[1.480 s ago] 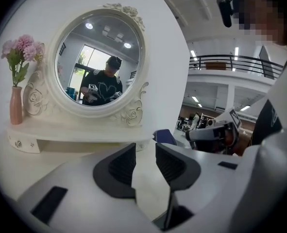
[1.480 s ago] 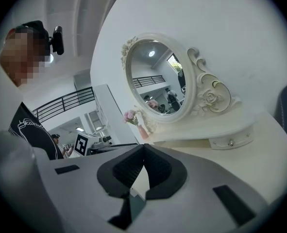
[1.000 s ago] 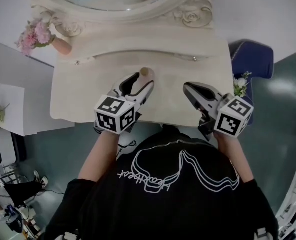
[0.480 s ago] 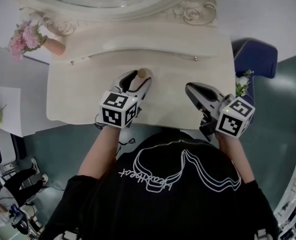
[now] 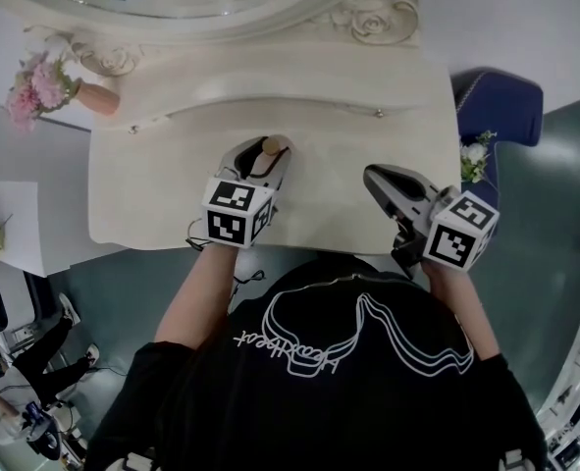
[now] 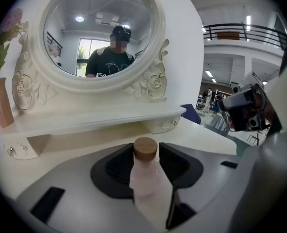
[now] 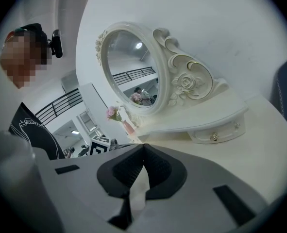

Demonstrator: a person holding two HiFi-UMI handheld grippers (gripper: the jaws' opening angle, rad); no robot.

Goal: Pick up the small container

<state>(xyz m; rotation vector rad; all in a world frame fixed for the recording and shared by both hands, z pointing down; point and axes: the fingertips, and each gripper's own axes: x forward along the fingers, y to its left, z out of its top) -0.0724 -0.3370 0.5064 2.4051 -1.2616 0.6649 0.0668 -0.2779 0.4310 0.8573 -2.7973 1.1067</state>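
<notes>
We read this as the grasp itself. The small container, a pale pink bottle with a wooden cap, stands upright on the cream surface a little in front of the raised shelf, and it sits squarely between the fingers of the left gripper. Those fingers have just been closing, and in the left gripper view the dark pads look to lie against the bottle on both sides, so we judge the hold made or all but made, though the bottle has not yet left the surface. The gripper tilts down toward it, probably so the pads meet the body below the cap and not the narrower neck. The right gripper hovers well apart over the right part of the surface, its fingers brought together at the tips with nothing between them; we take it to be idle, kept out of the left one's path. Around the bottle the surface is bare. The shelf with its small drawer knobs and the ornate oval mirror rise behind it, a vase of pink flowers stands far off at the left end, and a blue chair sits beyond the right edge. Only the shelf front is near enough to matter, and a lift straight up should clear it.
</notes>
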